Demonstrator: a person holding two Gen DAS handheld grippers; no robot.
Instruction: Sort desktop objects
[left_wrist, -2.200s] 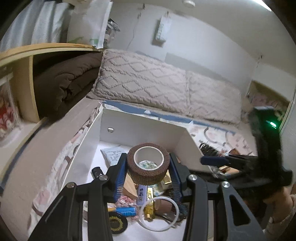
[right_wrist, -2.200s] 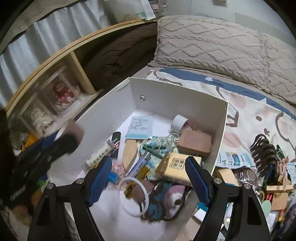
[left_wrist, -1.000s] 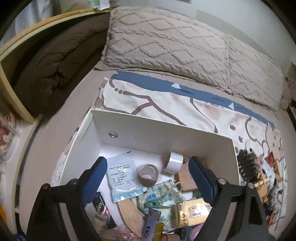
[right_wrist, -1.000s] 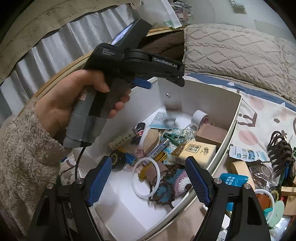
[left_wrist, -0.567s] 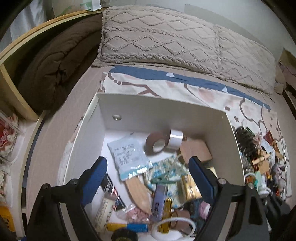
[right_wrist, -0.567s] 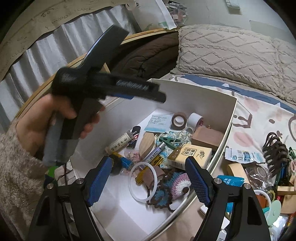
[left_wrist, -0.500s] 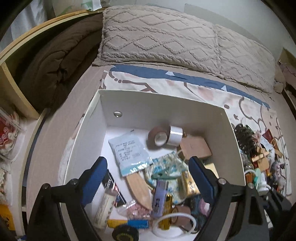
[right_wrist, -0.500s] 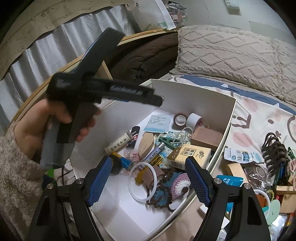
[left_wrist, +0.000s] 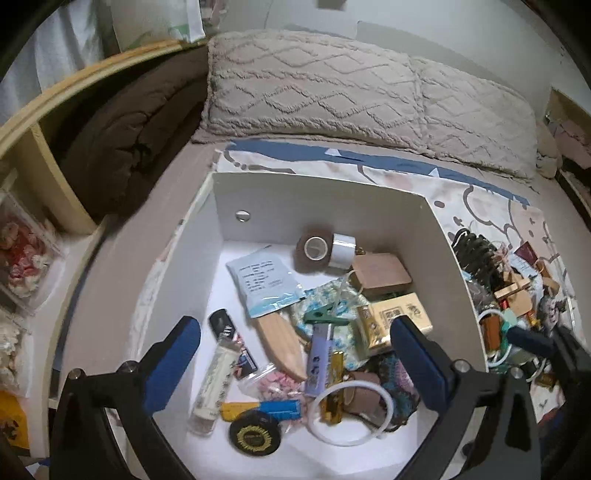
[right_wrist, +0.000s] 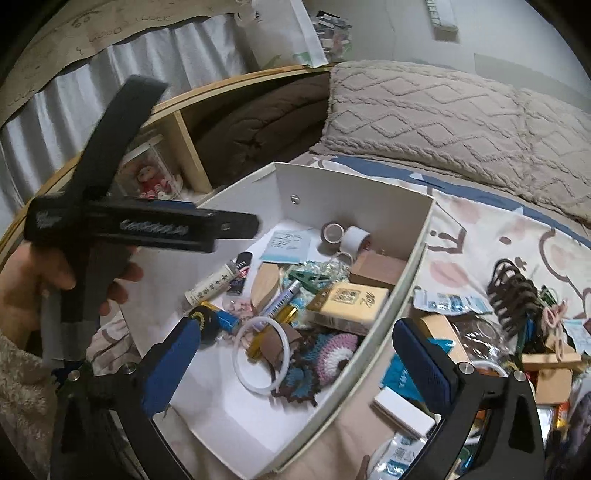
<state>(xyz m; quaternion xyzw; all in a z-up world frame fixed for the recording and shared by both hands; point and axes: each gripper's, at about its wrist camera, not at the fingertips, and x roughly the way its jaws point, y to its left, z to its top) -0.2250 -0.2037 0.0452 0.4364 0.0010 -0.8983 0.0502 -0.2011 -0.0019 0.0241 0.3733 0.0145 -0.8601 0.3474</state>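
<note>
Left wrist view | my left gripper (left_wrist: 295, 354) and right gripper (right_wrist: 295, 354) opening, both empty | brown tape (left_wrist: 312, 253) lies in box (left_wrist: 317, 199) | risk: crowded clutter (right_wrist: 517, 317) beside box, wide jaws may snag neighbours.

Dim, soft indoor light; fisheye-bent edges, dark corners, slight motion blur.
</note>
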